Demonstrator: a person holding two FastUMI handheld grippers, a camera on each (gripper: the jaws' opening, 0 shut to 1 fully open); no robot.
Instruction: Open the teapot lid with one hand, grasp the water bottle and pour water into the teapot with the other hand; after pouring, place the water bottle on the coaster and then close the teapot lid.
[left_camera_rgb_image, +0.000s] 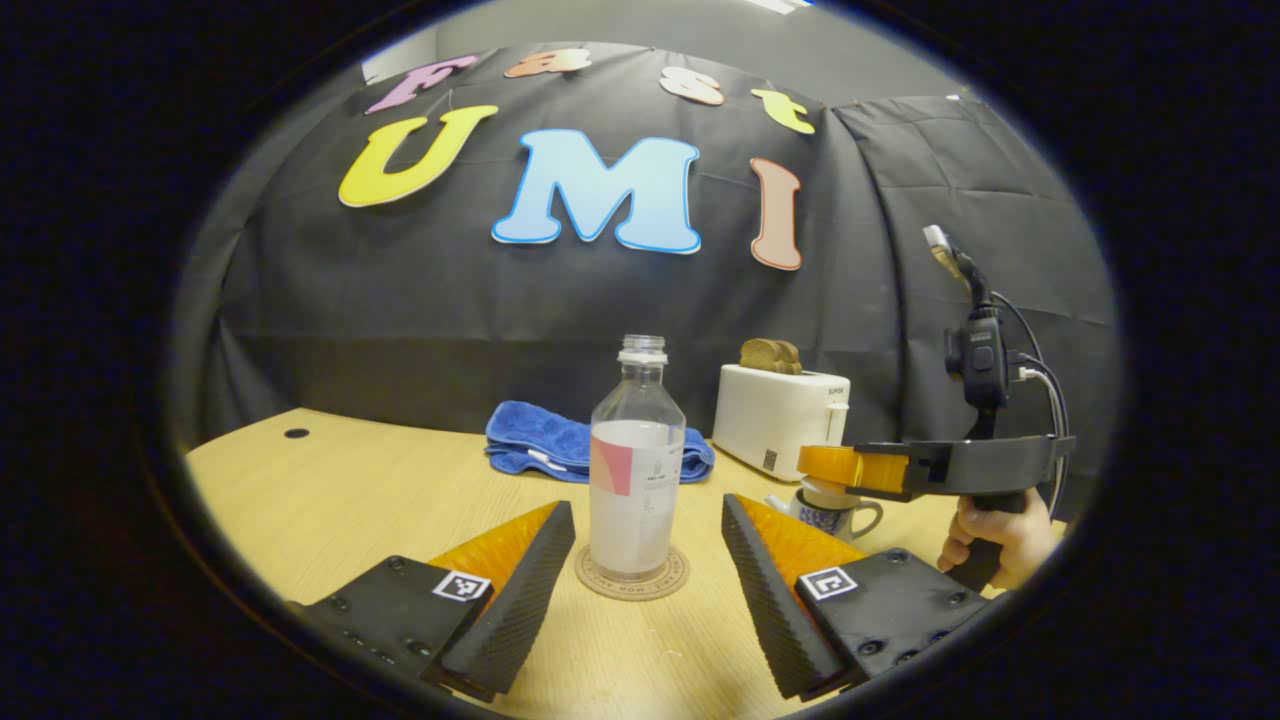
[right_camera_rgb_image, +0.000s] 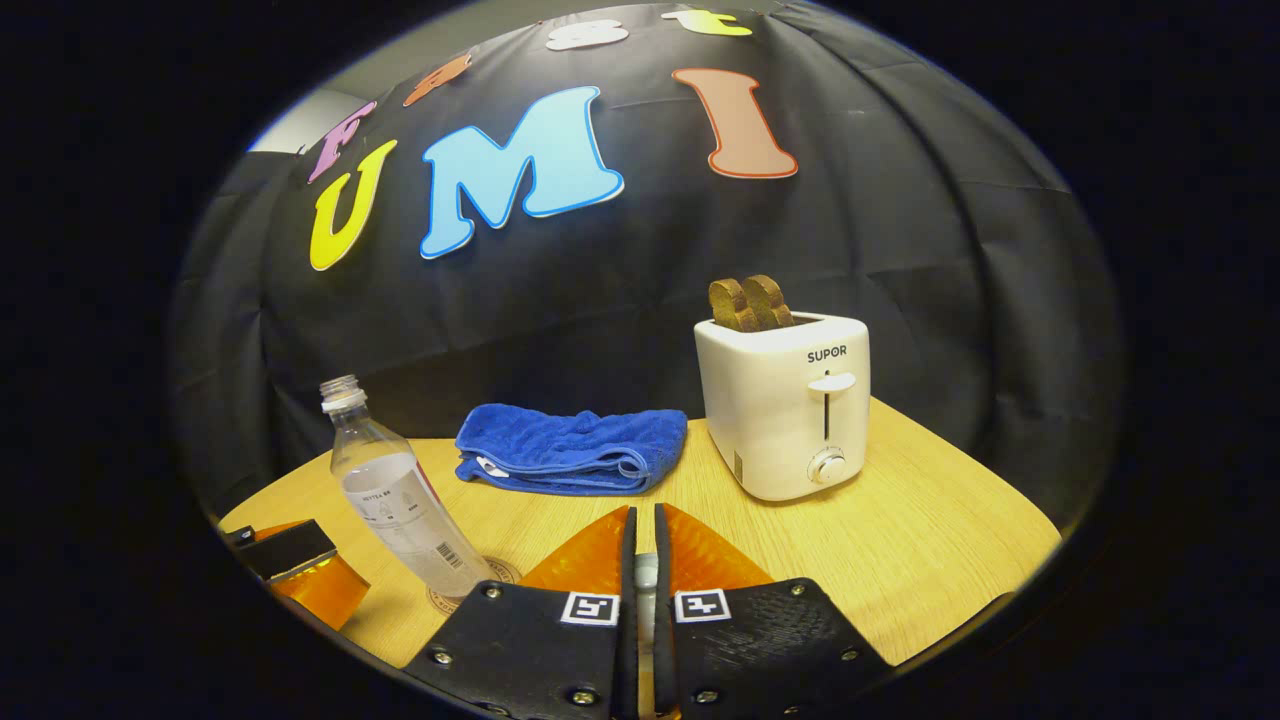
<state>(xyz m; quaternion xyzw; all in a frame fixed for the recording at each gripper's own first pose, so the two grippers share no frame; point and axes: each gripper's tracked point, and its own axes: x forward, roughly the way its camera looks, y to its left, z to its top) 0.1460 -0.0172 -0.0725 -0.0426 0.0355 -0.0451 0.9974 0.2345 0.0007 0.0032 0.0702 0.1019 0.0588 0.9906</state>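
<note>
Left gripper (left_camera_rgb_image: 645, 510): jaws spread wide, one finger either side of the water bottle (left_camera_rgb_image: 636, 470), neither touching it.
Water bottle: upright, uncapped, part full, seated on the coaster (left_camera_rgb_image: 632, 585).
Right gripper (right_camera_rgb_image: 645, 510): right of the bottle, fingers pinched on a small pale piece, apparently the teapot lid (left_camera_rgb_image: 826, 490).
Teapot (left_camera_rgb_image: 840, 515): right of the bottle, directly under that gripper.
Blue towel (left_camera_rgb_image: 540, 440): behind the bottle.
Toaster (left_camera_rgb_image: 780, 425): behind and right of the bottle.
Handling note, as judged: pouring done, closing left. Withdraw left gripper straight back, clear of the bottle; lower lid level and centred, release only once seated.
</note>
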